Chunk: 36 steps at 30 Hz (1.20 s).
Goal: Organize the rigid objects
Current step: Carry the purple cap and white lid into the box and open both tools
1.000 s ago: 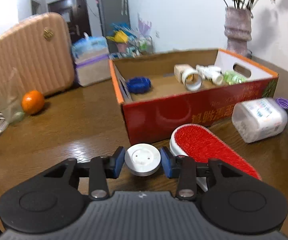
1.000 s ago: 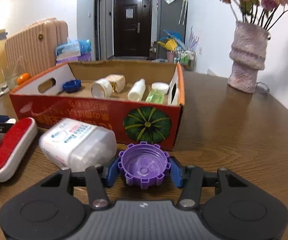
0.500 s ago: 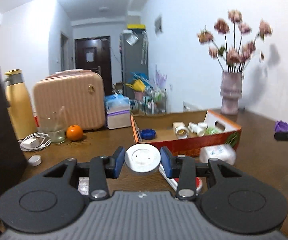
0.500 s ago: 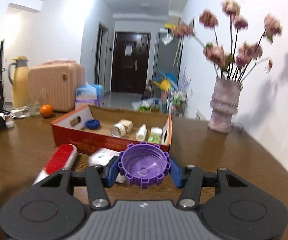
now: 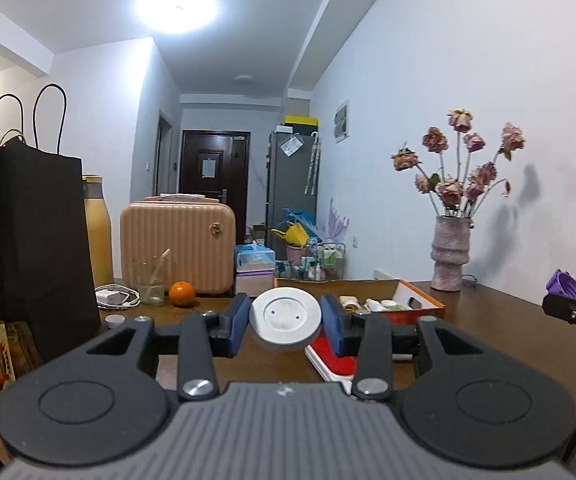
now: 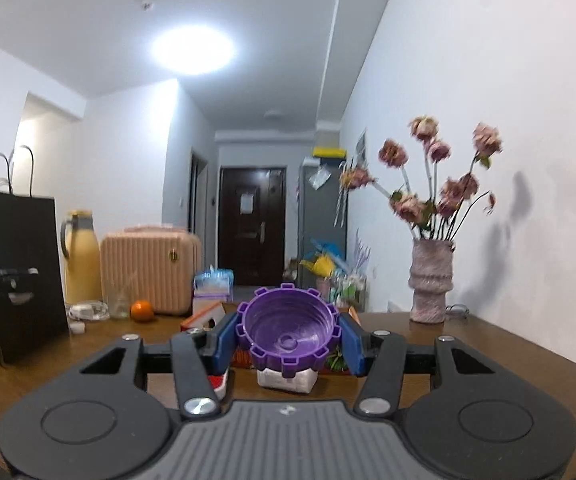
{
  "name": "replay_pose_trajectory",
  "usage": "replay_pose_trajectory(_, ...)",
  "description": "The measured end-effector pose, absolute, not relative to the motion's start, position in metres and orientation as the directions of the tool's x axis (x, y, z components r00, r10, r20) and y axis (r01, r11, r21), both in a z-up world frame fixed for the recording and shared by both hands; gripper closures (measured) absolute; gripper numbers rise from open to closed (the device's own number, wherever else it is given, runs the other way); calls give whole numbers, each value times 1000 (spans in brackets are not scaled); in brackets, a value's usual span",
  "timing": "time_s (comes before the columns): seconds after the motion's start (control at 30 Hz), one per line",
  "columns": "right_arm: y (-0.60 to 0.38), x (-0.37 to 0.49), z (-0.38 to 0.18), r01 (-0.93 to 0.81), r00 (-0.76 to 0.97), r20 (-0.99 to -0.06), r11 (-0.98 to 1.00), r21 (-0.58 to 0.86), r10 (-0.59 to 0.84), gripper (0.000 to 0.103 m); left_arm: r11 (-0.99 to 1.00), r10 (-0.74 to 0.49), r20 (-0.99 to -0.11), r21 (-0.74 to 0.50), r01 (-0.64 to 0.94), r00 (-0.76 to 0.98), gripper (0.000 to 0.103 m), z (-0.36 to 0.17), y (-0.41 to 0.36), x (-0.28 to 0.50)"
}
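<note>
You have raised both grippers and levelled them toward the far wall. Your left gripper has lifted the white disc off the table, above the red brush. Your right gripper has lifted the purple cap, which now hides most of the cardboard box.

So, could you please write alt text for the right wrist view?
The right gripper is shut on a purple toothed cap, held above a wooden table. Behind stand a vase of dried roses and a pink suitcase.
</note>
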State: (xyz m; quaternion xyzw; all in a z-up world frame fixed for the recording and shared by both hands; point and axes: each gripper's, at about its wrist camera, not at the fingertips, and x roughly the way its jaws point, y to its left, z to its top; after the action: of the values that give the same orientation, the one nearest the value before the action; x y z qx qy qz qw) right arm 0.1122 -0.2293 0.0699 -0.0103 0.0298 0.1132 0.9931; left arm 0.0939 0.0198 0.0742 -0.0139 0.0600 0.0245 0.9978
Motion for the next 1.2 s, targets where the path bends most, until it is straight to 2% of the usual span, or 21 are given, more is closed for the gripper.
replay_pose_trajectory(0.23, -222, 80, 67, -234, 971, -53, 972, -24, 233, 51, 1000, 17, -78, -7, -18, 997, 63, 75, 14, 78)
replay_pose_trajectory(0.63, -222, 100, 57, -233, 969, -79, 972, 18, 233, 51, 1000, 11, -125, -5, -12, 992, 63, 65, 15, 104)
replay_pose_trajectory(0.93, -223, 162, 54, -229, 964, -130, 973, 30, 231, 51, 1000, 18, -154, 22, -15, 988, 63, 62, 10, 174)
replay_pose_trajectory(1.2, -226, 263, 66, -283, 930, -226, 957, 63, 290, 51, 999, -24, -191, 23, 29, 981, 63, 70, 8, 282)
